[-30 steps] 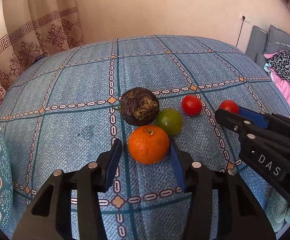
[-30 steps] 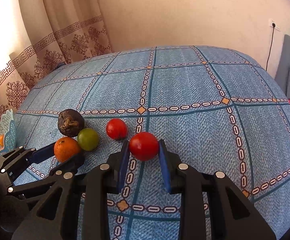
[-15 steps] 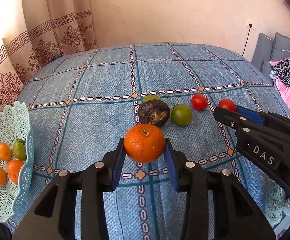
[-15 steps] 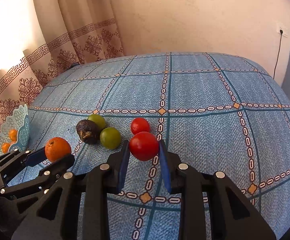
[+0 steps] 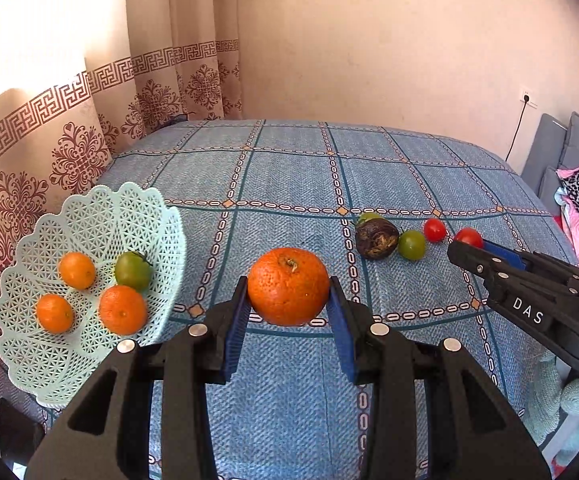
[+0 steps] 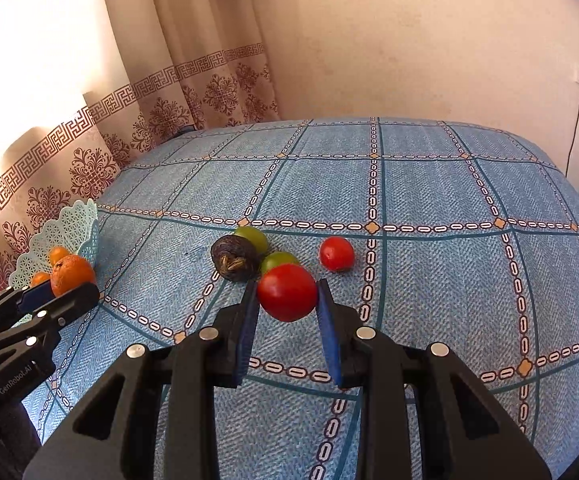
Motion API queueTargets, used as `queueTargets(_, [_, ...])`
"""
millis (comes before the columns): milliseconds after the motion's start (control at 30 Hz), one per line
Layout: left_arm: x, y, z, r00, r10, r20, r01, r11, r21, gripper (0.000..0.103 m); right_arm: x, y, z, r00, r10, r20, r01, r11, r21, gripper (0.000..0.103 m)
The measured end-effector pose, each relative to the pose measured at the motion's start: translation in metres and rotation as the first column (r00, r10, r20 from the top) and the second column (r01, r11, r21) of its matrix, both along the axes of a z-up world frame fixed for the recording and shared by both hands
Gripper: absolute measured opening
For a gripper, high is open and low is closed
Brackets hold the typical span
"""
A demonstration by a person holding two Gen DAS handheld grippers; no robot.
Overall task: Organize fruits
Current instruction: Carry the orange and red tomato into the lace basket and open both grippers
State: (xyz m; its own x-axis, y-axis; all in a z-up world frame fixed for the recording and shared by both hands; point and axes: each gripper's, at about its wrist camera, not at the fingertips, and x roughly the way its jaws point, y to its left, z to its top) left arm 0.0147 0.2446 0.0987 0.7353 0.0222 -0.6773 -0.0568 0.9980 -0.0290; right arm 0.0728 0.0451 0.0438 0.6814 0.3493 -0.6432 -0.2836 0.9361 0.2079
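Over on the blue checked bed [image 5: 289, 184] I've got both tongs loaded. My left tongs [image 5: 289, 312] are clamped on the big orange [image 5: 288, 286], held up off the cover, closed just to its width, with the mint lattice basket [image 5: 89, 216] off to the left. My right tongs [image 6: 287, 312] are pinched on a red tomato [image 6: 287, 291], narrower gap. So I reckon this is the carry step, and next I need to swing left over the basket and release gently. Left lying on the bed: a dark wrinkled fruit [image 6: 234, 258], two green ones and another red tomato [image 6: 336, 254]
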Motion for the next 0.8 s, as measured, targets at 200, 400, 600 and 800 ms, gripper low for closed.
queueTargets(200, [-0.016, 0.019, 0.008, 0.998, 0.050, 0.033, -0.050, 0.999, 0.013, 0.039, -0.001, 0.006, -0.003, 1.000, -0.002, -0.007, 0.002, 1.000, -0.008, 0.029])
queueTargets(400, [-0.029, 0.045, 0.008, 0.993, 0.114, 0.041, -0.115, 0.993, 0.017, 0.039, -0.010, 0.015, 0.001, 1.000, 0.025, -0.001, -0.025, 1.000, -0.013, 0.029])
queueTargets(600, [-0.041, 0.079, 0.010, 0.982, 0.184, 0.052, -0.185, 0.982, 0.023, 0.039, -0.021, 0.045, 0.012, 0.995, 0.099, 0.010, -0.099, 0.995, -0.021, 0.029])
queueTargets(800, [-0.051, 0.111, 0.010, 0.968, 0.244, 0.057, -0.245, 0.969, 0.019, 0.039, -0.031, 0.077, 0.026, 0.985, 0.170, 0.016, -0.170, 0.985, 0.007, 0.029])
